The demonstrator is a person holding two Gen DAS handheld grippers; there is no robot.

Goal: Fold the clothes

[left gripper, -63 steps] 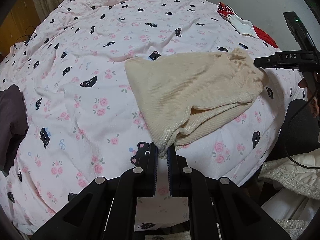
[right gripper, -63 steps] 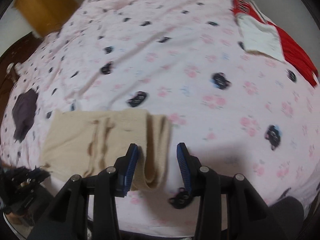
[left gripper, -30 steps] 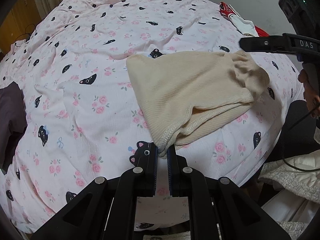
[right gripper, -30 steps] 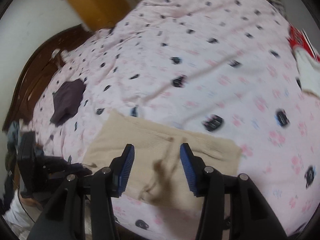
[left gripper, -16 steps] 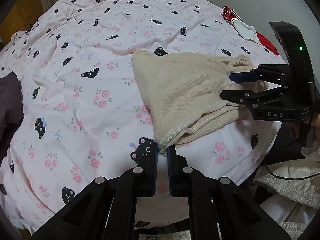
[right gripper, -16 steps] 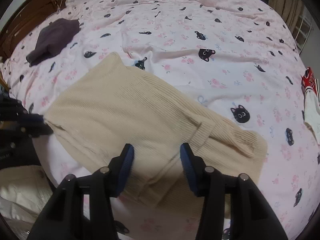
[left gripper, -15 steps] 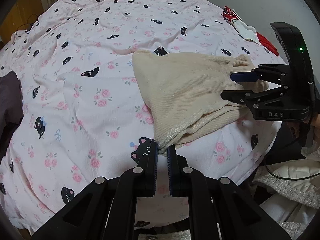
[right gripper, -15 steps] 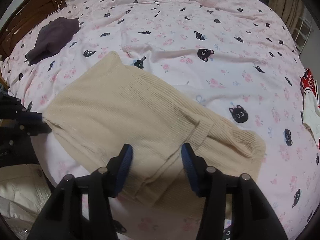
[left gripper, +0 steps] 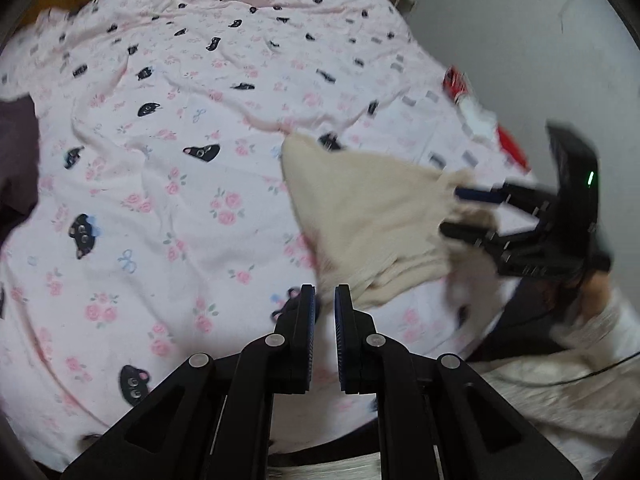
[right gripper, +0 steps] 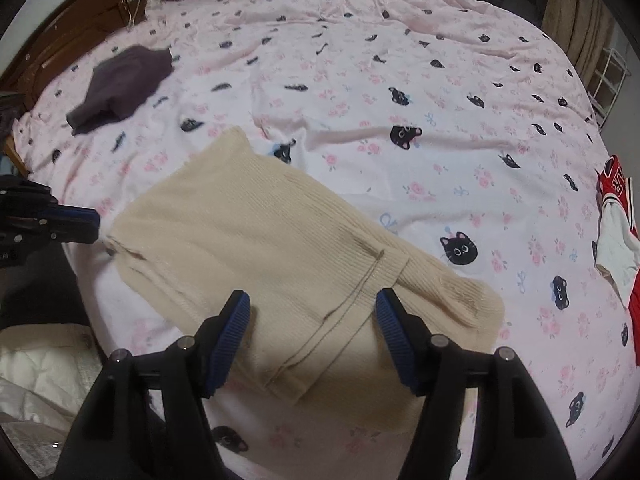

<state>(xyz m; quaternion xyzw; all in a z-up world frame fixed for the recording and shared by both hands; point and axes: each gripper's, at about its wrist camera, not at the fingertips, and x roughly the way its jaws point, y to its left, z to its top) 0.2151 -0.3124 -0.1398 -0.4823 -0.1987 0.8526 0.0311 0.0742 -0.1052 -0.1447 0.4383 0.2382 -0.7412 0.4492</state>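
My cream ribbed sweater lies folded on the near edge of the bed. In the right wrist view its long axis runs diagonally, from a pointed corner up left to a rounded end down right. My left gripper has its jaws clamped on the sweater's near corner, where motion blur smears the cloth. My right gripper hovers over the sweater's lower end. Its jaws have just been opening and now stand wide, with the cloth below them but not pinched. A dark purple garment lies well apart near the wooden headboard. A red and white garment is cut off at the right edge; its lettering is too small to read.
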